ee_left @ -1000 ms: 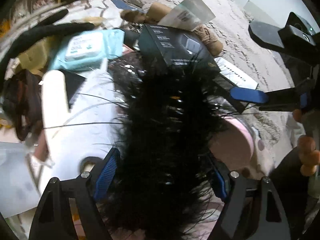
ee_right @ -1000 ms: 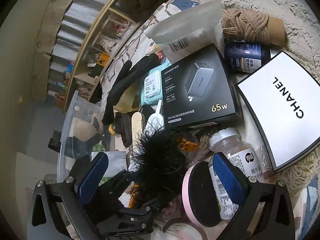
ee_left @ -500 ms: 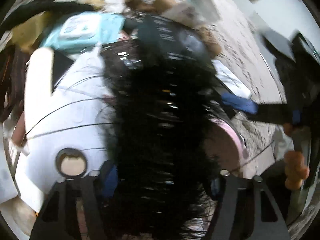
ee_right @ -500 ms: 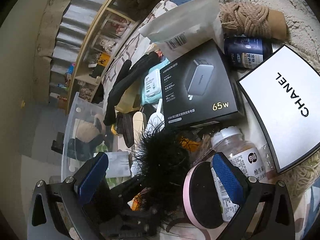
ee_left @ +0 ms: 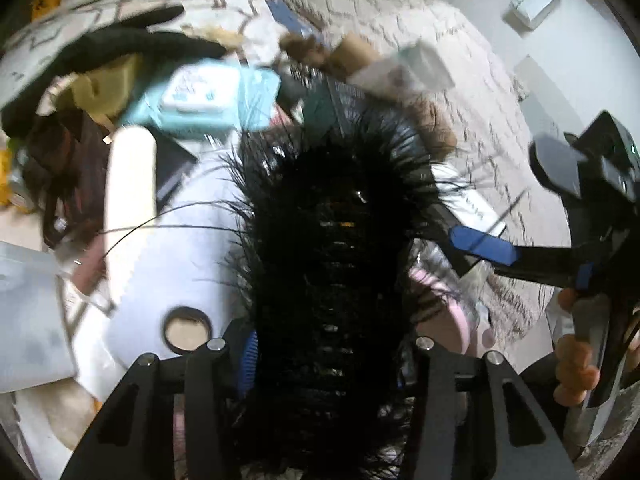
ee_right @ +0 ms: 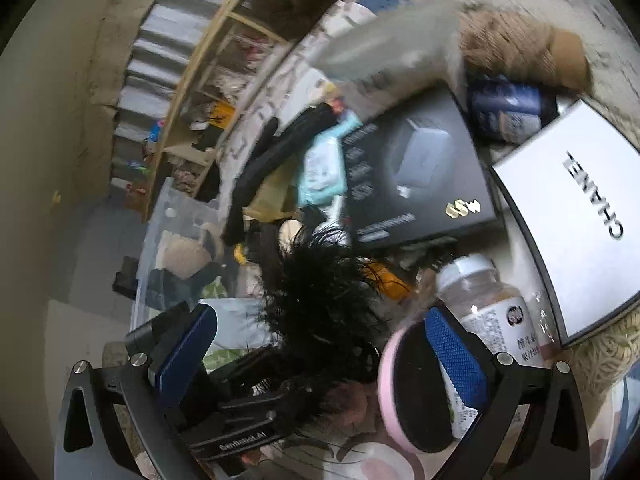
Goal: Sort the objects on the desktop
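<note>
The left gripper has a black feathery piece between its fingers, which are closing in on it – the fluff fills the whole gap and spills past both blue pads. Just left of those fingers lies a white flat sheet with a round hole; just right, a pink round compact peeks from under the feathers. Beyond the fingertips sit a teal wipes pack and a dark charger box, both blurred.

The right gripper hangs with its fingers spread wide, grasping nothing – the feathers and the left gripper's black body lie in the gap. Its right pad sits between the pink compact and a clear white-capped bottle. Farther ahead are the charger box, a white CHANEL box to the right, a dark blue jar, and a roll of brown twine. A clear plastic bin stands ahead to the left.
</note>
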